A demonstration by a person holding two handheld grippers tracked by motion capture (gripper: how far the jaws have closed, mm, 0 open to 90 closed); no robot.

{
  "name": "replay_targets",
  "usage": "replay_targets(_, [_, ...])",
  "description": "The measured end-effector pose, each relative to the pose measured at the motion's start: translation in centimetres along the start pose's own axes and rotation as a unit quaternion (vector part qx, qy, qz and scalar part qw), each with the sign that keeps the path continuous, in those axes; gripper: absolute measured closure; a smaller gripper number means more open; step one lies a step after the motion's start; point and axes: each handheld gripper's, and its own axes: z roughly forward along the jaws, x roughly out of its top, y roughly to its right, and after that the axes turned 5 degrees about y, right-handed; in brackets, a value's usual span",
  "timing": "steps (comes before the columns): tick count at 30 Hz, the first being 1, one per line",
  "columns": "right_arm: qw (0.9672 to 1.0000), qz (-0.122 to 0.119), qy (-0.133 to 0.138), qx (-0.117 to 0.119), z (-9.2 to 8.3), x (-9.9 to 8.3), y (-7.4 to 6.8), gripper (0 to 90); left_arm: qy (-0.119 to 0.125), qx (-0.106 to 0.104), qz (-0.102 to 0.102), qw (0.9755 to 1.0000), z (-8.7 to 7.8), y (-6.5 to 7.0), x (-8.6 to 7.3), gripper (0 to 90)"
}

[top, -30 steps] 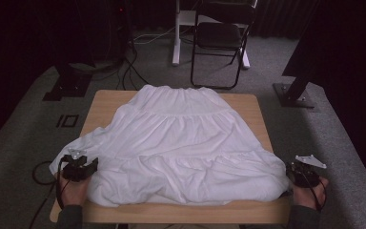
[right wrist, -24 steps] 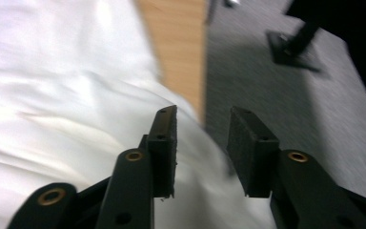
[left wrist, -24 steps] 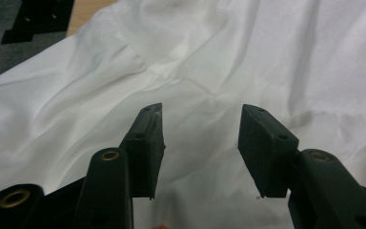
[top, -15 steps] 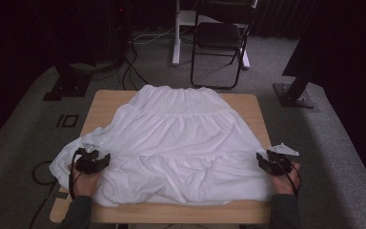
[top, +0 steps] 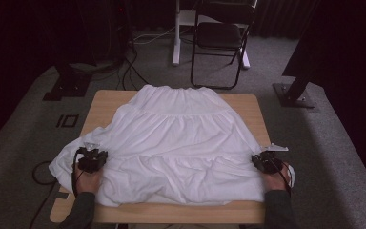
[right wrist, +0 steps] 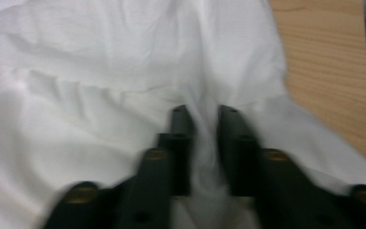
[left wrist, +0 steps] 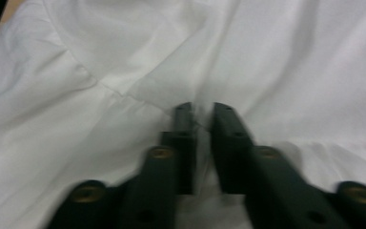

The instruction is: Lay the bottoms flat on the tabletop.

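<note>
Pinching is where I am now — both grippers have just been closing, and each has a fold of the skirt (top: 181, 143) between its jaws. My left gripper (left wrist: 201, 110) is clamped on cloth near a gathered seam, and the right gripper (right wrist: 204, 112) has bitten a ridge of fabric close to the skirt's side edge, with bare table (right wrist: 324, 57) just beyond it. From above, the left gripper (top: 94, 156) sits on the skirt's near left part and the right gripper (top: 265, 160) on its near right edge, well apart, one on each side.

The skirt lies spread flat across the table (top: 106, 102), hem toward me and partly draped over the left edge, waistband at the far end. Past the table stands a folding chair (top: 221, 36) on the grey floor.

I judge this to be the grasp step at the start of a fold (or a straightening pull). Next I would lift both sides together, evenly, keeping the cloth taut between the grippers — an uneven lift could bunch the middle.
</note>
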Motion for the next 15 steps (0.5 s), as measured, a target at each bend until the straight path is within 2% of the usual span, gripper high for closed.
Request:
replay_targets(2, [1.0,-0.004,-0.003,0.004,-0.4,-0.3,-0.1,87.3,-0.007,0.004,0.017,0.9998,-0.5,0.4,-0.3,88.0])
replay_targets(4, [0.9999,-0.004,-0.007,0.008,-0.8,-0.6,-0.1,87.7,-0.012,-0.003,0.018,0.9998,-1.1,0.4,-0.6,88.1])
replay_targets(7, [0.9998,-0.003,-0.009,0.016,-1.6,-1.3,-0.1,87.7,-0.007,-0.016,0.01,0.9998,-2.0,0.2,-1.6,88.1])
replay_targets(12, [0.9998,-0.007,-0.005,0.016,-3.1,-2.9,-0.4,87.6,-0.007,-0.03,-0.015,0.9994,-3.7,-0.3,-3.0,87.9])
replay_targets(15, [0.9999,-0.007,-0.003,0.013,-4.0,-3.7,-0.6,87.6,-0.021,-0.03,-0.01,0.9993,-4.5,0.0,-3.4,87.9])
